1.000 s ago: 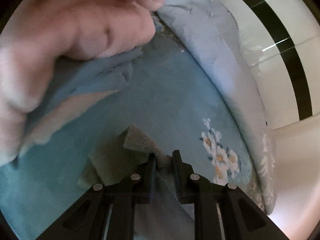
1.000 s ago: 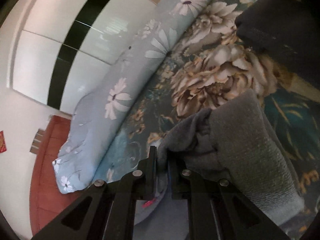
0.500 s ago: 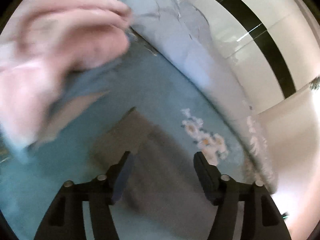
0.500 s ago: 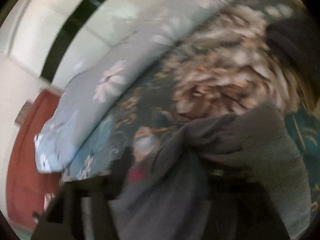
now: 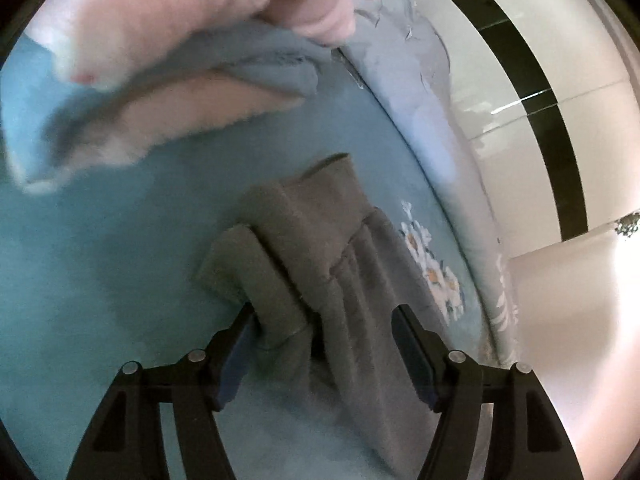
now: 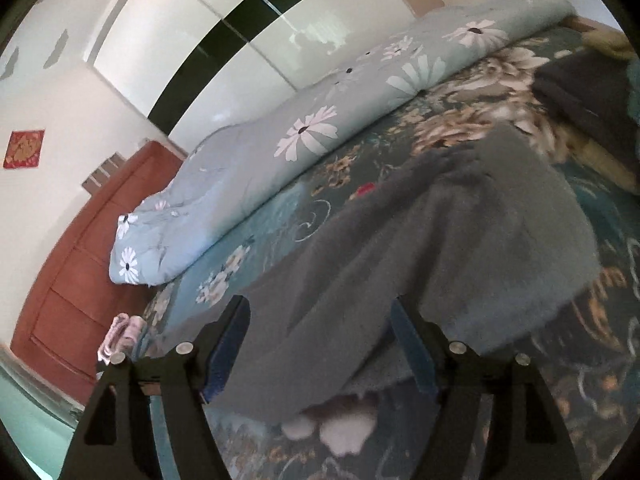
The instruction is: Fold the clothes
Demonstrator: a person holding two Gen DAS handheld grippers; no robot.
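A grey fleece garment lies folded on the blue floral bedsheet in the left wrist view. My left gripper is open just above its near part, a fold of the cloth lying between the fingers. In the right wrist view the same grey garment lies in a soft heap on the bed, and my right gripper is open over its near edge. Nothing is gripped by either gripper.
A pink and blue fluffy garment fills the upper left of the left wrist view. A rolled light-blue daisy quilt lies along the bed's far side. A dark folded item sits at the right. A white wardrobe stands behind.
Both grippers were shut on the grey garment one second ago; both have opened and let it go. The garment now lies on the bed, and both grippers have drawn back a little.
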